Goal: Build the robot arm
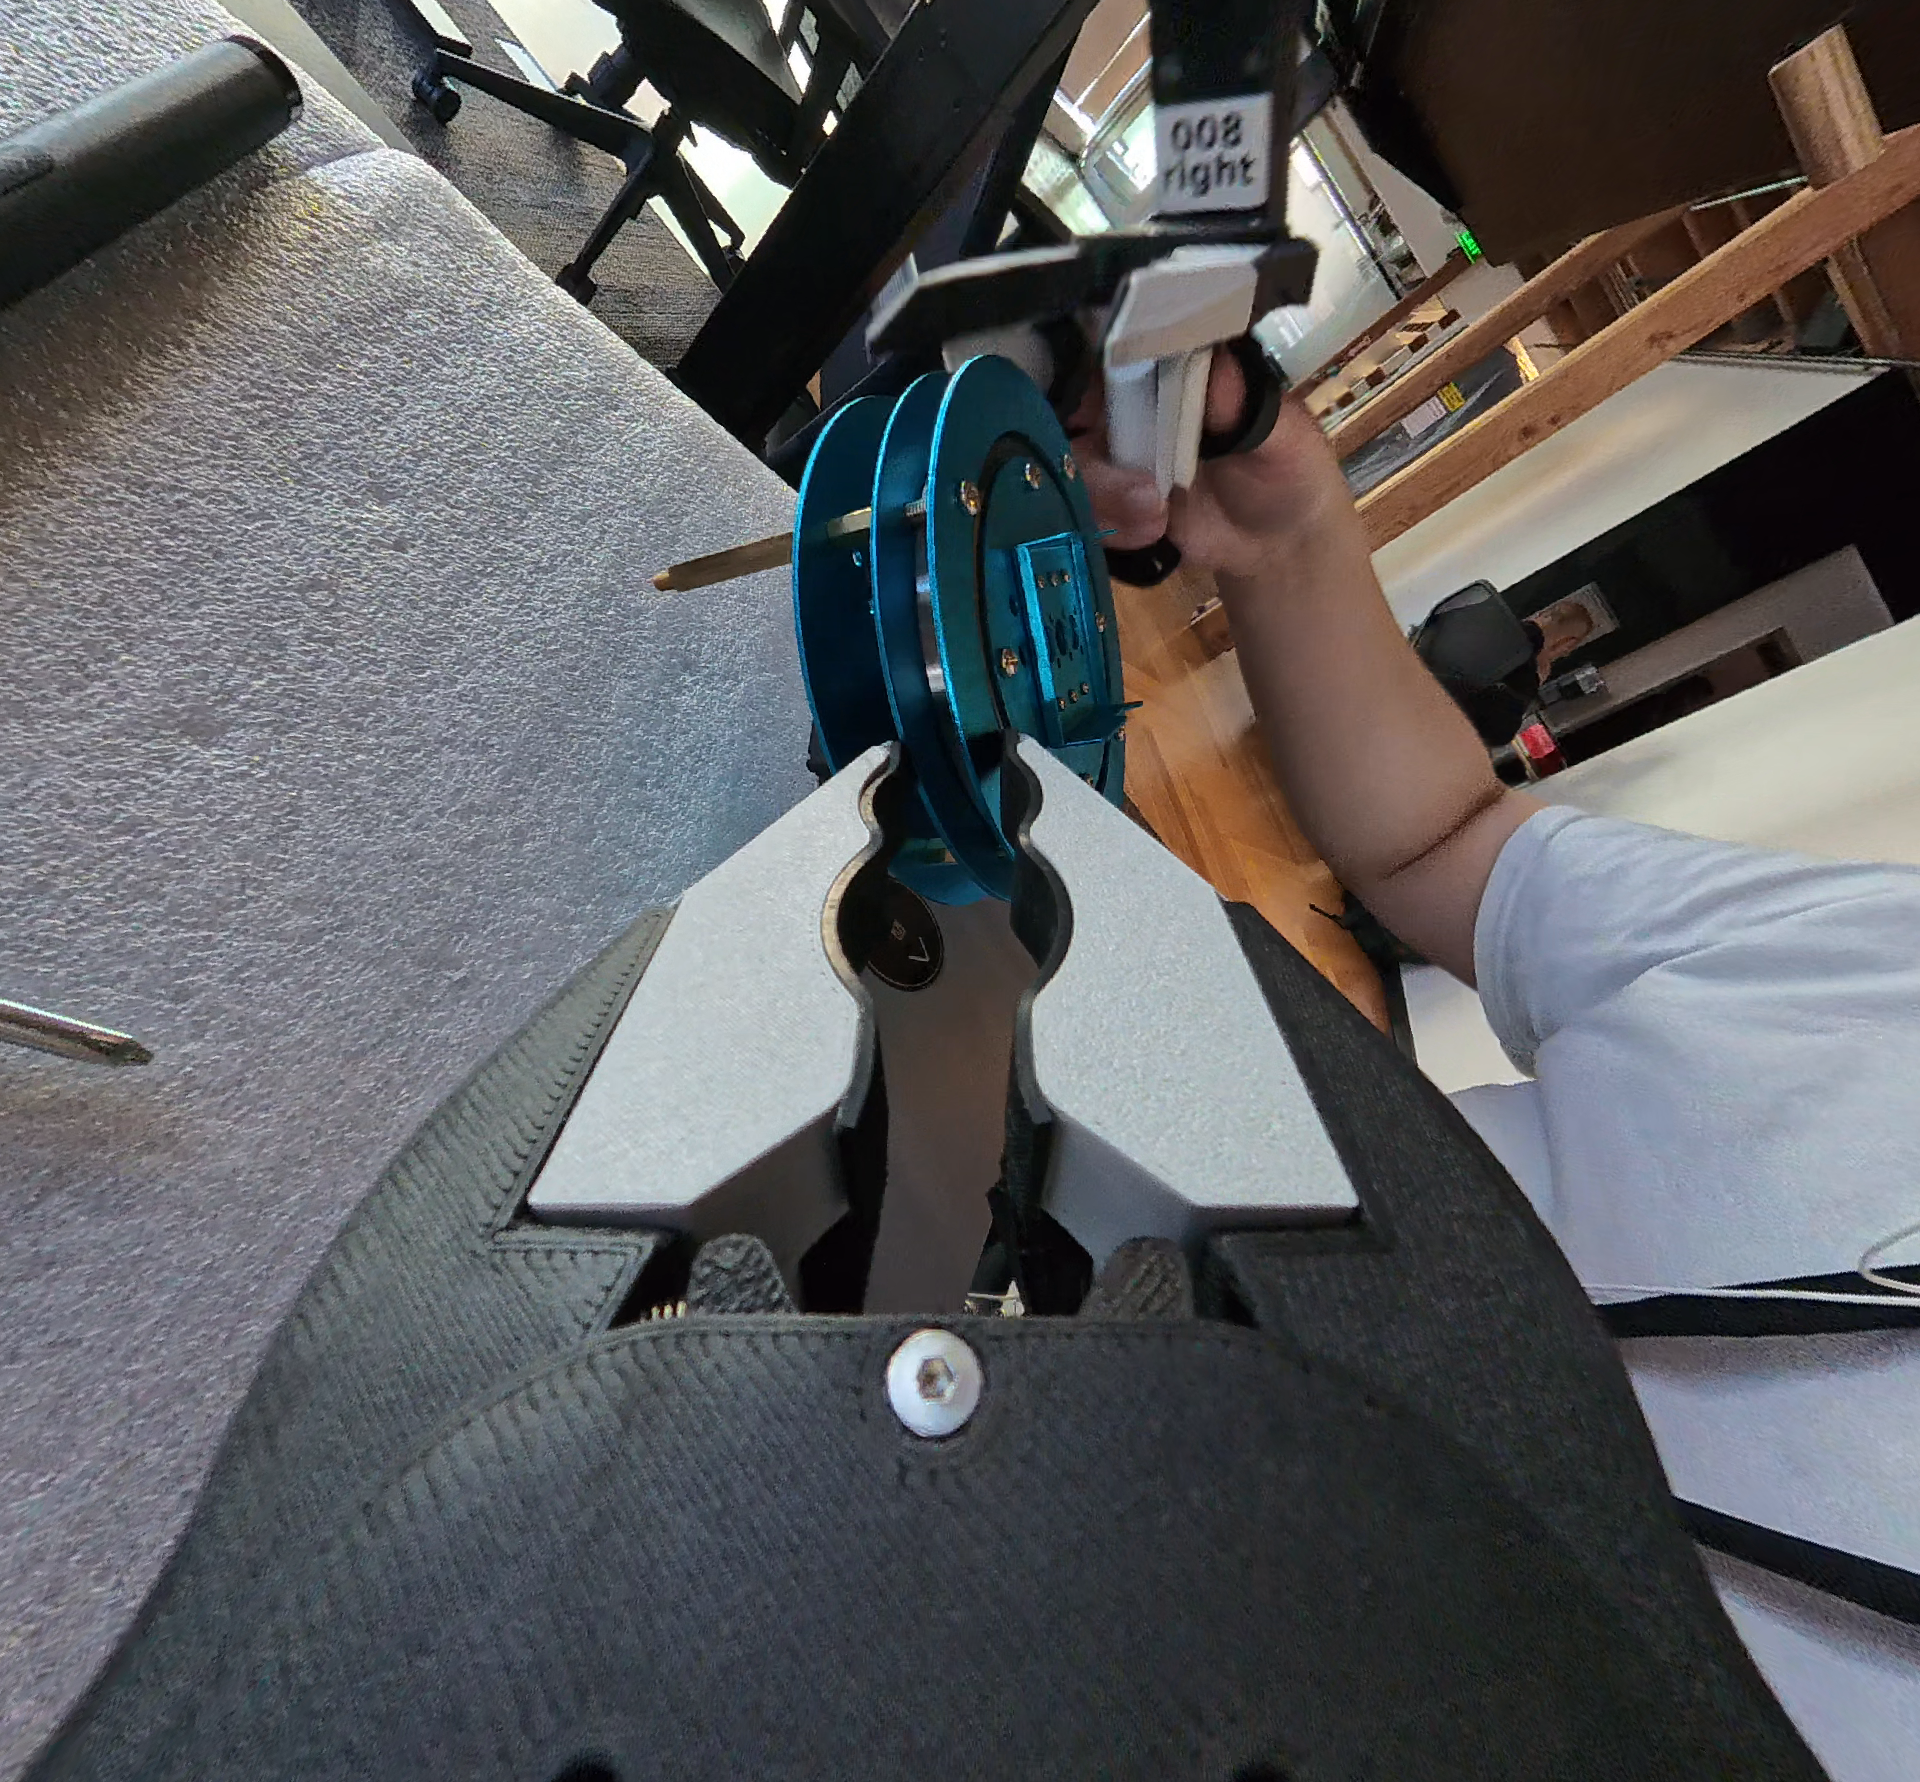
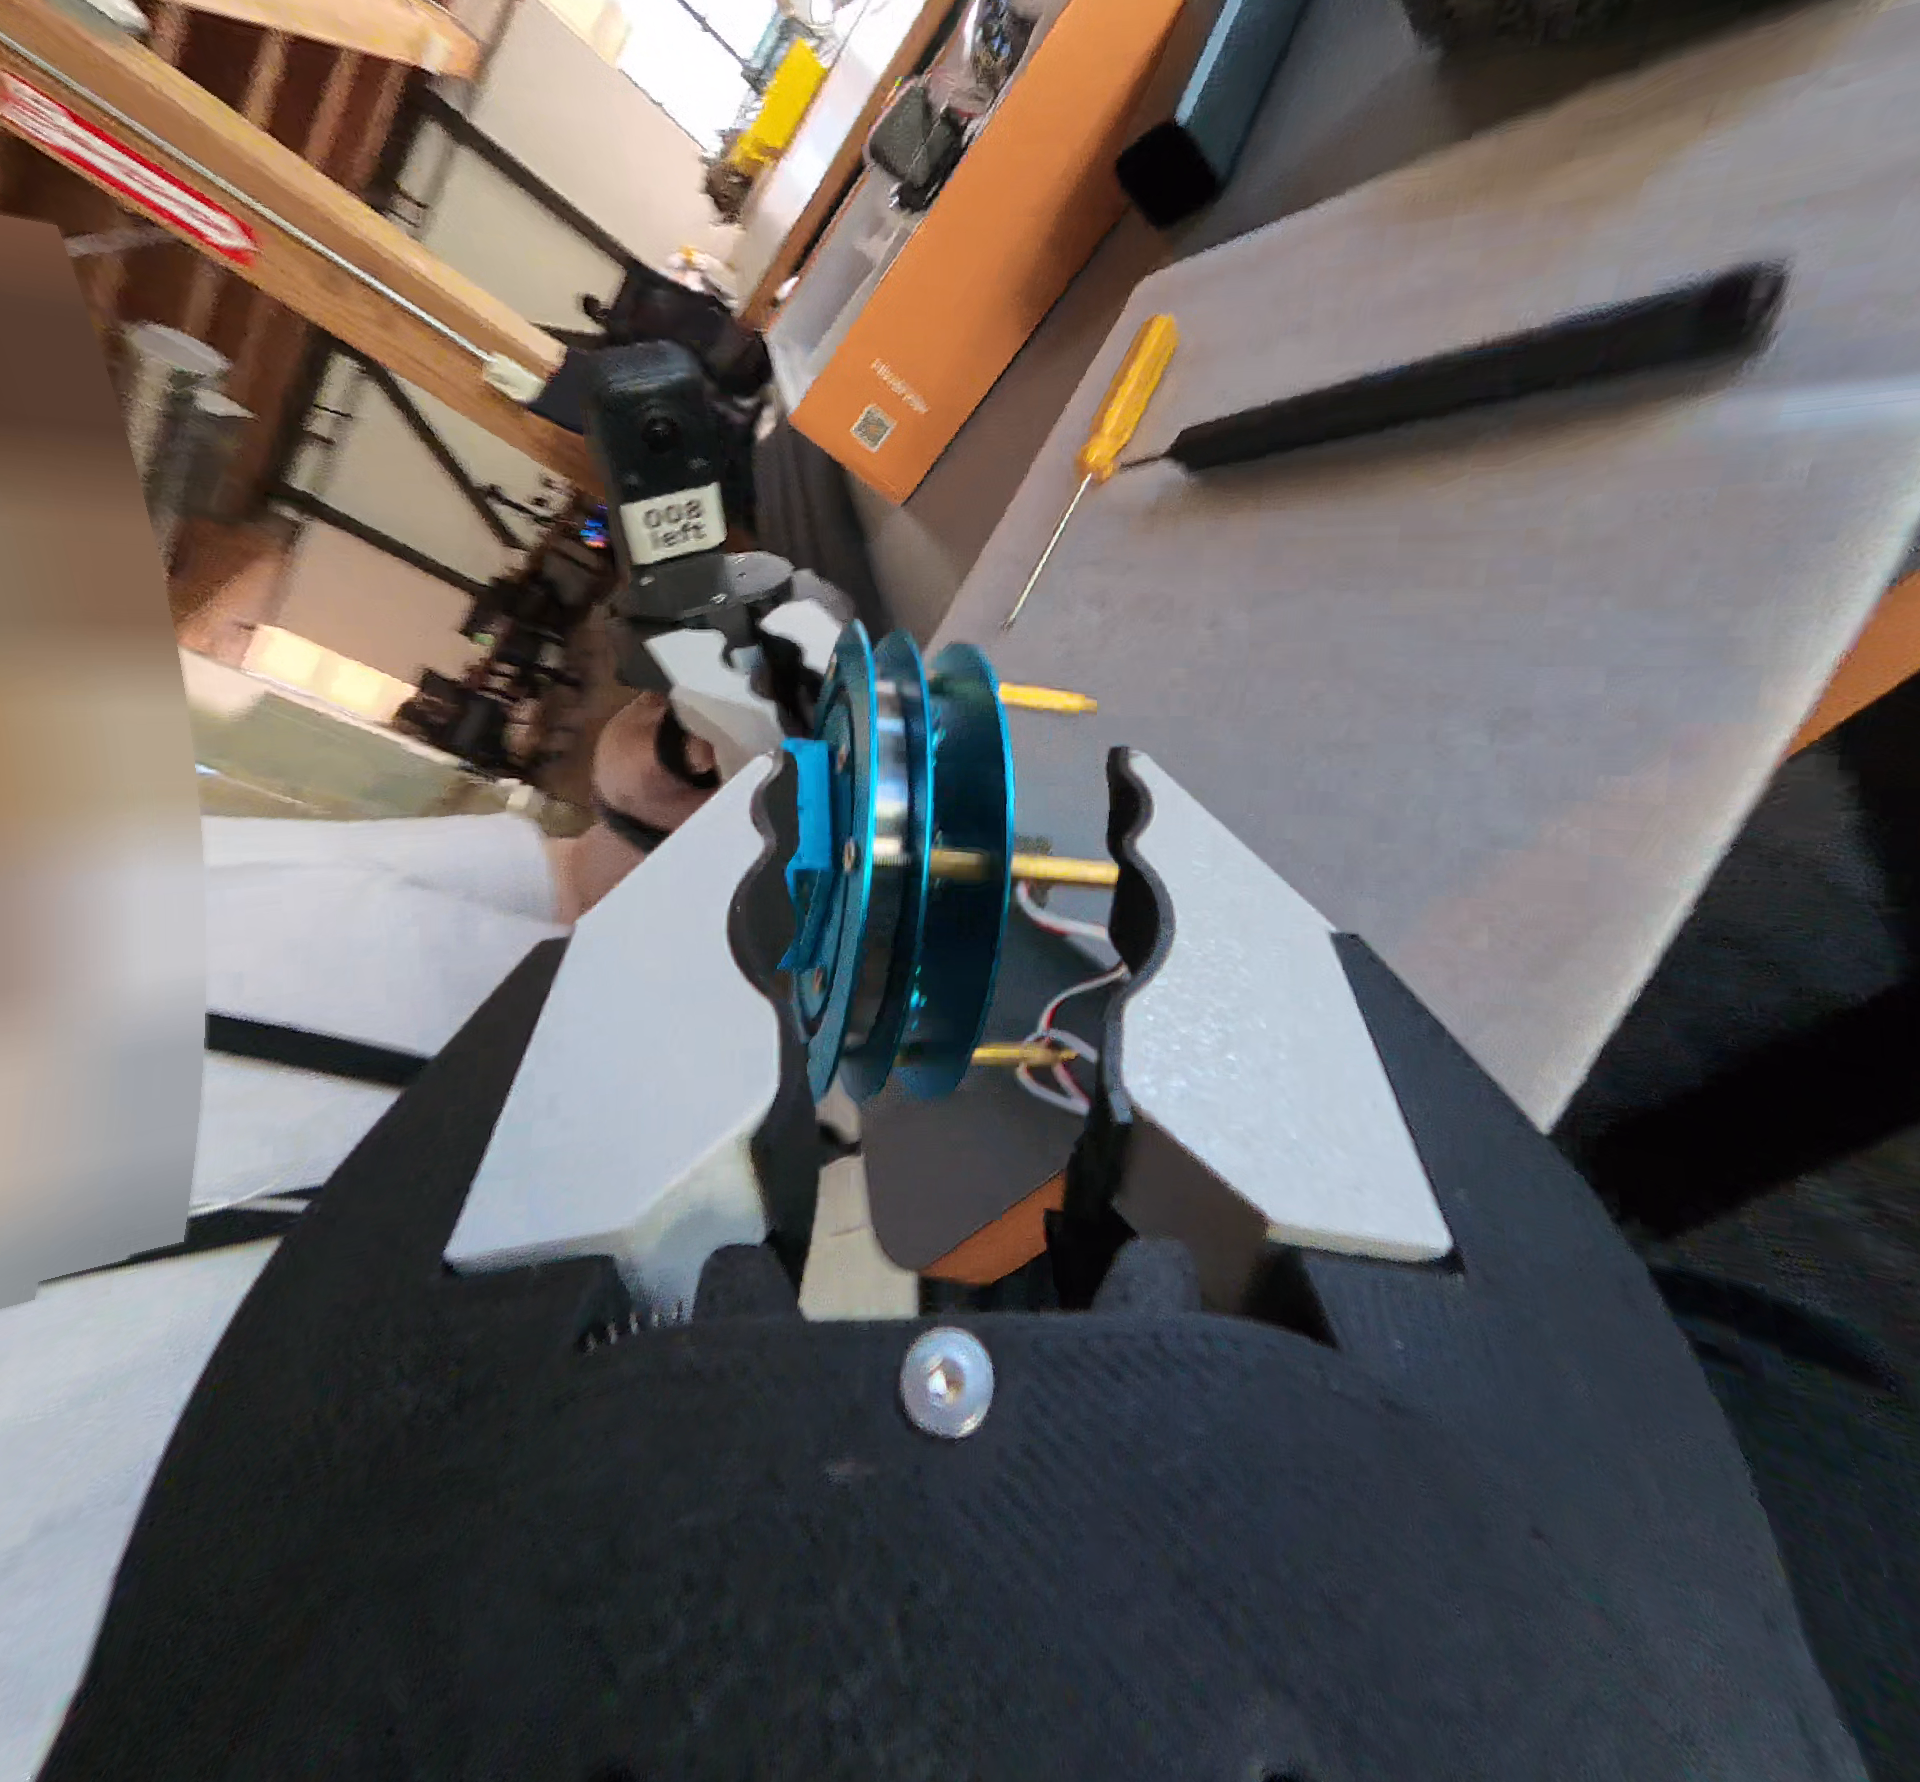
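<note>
A blue disc assembly [image 1: 997,610], three stacked metal discs joined by brass standoffs with a blue bracket on one face, is held up in the air. My left gripper [image 1: 958,753] is shut on the rims of its discs. In the right wrist view the left gripper [image 2: 769,662] shows at the assembly's far rim. My right gripper [image 2: 945,771] is open, and its jaws stand on either side of the assembly [image 2: 894,859]. One jaw is by the bracket, the other by a standoff tip. The right gripper [image 1: 1049,319] shows above the assembly, held by a hand [image 1: 1247,496].
A grey felt mat [image 2: 1455,641] carries a yellow screwdriver [image 2: 1127,392] and a black bar [image 2: 1486,371]. An orange box [image 2: 987,278] stands behind it. Thin wires [image 2: 1070,1005] hang by the standoffs. Office chairs [image 1: 665,18] and wooden shelving [image 1: 1662,278] lie beyond. The left gripper's tips are roughly 10 cm from the right gripper's.
</note>
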Demonstrator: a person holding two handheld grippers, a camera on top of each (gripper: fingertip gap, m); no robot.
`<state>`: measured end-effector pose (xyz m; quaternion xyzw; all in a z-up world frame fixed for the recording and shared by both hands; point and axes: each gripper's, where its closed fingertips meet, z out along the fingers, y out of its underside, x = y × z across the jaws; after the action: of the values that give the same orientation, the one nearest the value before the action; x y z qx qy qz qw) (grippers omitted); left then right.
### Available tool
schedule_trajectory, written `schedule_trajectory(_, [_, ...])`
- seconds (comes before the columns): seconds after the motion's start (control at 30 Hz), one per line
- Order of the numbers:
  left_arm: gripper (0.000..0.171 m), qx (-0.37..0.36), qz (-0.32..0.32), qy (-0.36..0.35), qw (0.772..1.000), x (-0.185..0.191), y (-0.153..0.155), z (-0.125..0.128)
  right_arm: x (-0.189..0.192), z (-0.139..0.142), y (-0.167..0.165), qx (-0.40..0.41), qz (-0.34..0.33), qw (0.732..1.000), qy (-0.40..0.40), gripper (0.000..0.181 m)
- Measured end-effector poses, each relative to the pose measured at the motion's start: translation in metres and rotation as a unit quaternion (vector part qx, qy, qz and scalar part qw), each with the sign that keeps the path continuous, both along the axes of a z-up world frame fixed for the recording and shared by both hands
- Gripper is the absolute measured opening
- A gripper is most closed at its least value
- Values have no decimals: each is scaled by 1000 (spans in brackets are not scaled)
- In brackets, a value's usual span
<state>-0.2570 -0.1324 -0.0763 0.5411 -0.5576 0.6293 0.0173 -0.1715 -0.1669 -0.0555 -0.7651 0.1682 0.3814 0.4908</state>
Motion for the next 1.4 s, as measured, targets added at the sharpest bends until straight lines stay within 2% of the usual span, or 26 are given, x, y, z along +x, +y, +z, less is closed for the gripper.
schedule_trajectory(0.13, [15,-10,-4,1,1000,1,1,0,-20,-18,-3,-13,21,998,60,52])
schedule_trajectory(0.2, [15,-24,-1,4,1000,3,2,0,-21,-11,-2,-1,25,996,91,34])
schedule_trajectory(0.3, [15,-39,4,15,999,7,4,1,-19,-13,-1,-26,31,995,95,34])
schedule_trajectory(0.47, [15,-59,3,43,997,9,11,5,-16,-9,9,-56,22,988,145,34])
schedule_trajectory(0.63, [14,-86,25,42,995,10,35,31,-14,11,34,-56,39,978,199,34])
schedule_trajectory(0.73, [14,-63,35,32,997,12,50,47,-10,20,51,-52,53,972,224,34])
schedule_trajectory(0.8, [15,-45,46,44,997,17,63,44,-7,13,63,-63,56,966,243,34])
schedule_trajectory(0.9, [15,-60,58,71,994,22,77,32,-2,-2,77,-78,56,956,278,34])
schedule_trajectory(1.13, [15,-60,48,122,990,30,85,0,6,-30,85,-106,57,954,273,34])
schedule_trajectory(1.4, [15,-62,49,127,989,31,96,-3,8,-36,96,-102,75,951,281,34])
